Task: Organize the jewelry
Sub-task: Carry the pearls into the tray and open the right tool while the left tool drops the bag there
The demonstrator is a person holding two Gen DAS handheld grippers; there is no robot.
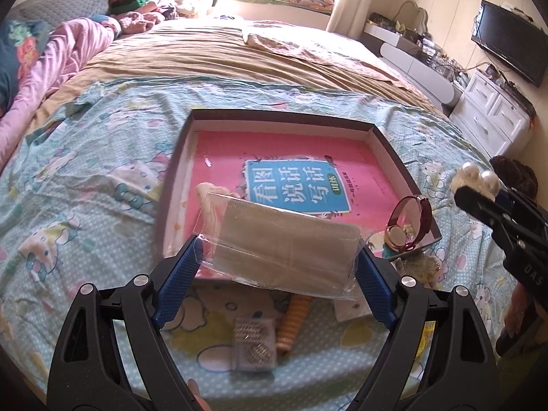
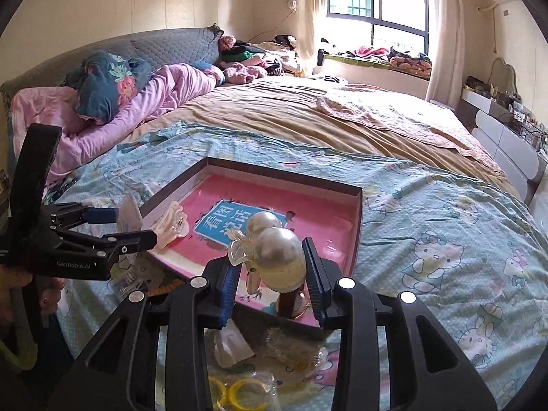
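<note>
Risk, left: clear plastic packet with grey card insert [image 1: 284, 246] is slick and floppy, pinched only at its side edges; a tilt or a slackened squeeze could let it slide out short of the tray.
Risk, right: pearl-topped translucent hair clip [image 2: 274, 257] is rounded and glossy; narrow pads on curved beads could let it roll or pop free.
Risk, tray: shallow dark-rimmed cardboard tray [image 1: 284, 114] sits on soft bedding; a push on its rim may tip it and shift the contents.
Risk, crowding: both grippers work over the tray's near edge, so a bump between them is possible.
Left gripper [image 1: 277, 267]: blue fingers [image 1: 179, 284] spread wide, closed onto the packet's two edges, held just above the tray's near rim.
Right gripper [image 2: 272, 281]: fingers about half apart, clamped on the pearl clip, hovering over the tray's near right corner.
Tray contents: pink booklet with blue title panel [image 1: 298, 185] lining the bottom; rose-gold wristwatch with dark red strap [image 1: 407, 222] at the near right corner; cream claw clip [image 2: 173, 226] at the left side.
Unsorted: small packet of silver pieces [image 1: 255, 344], orange ribbed piece [image 1: 294, 322] and yellow rings in a clear bag [image 2: 236, 394] on the cartoon-print bedsheet [image 1: 102, 178], near the tray.
</note>
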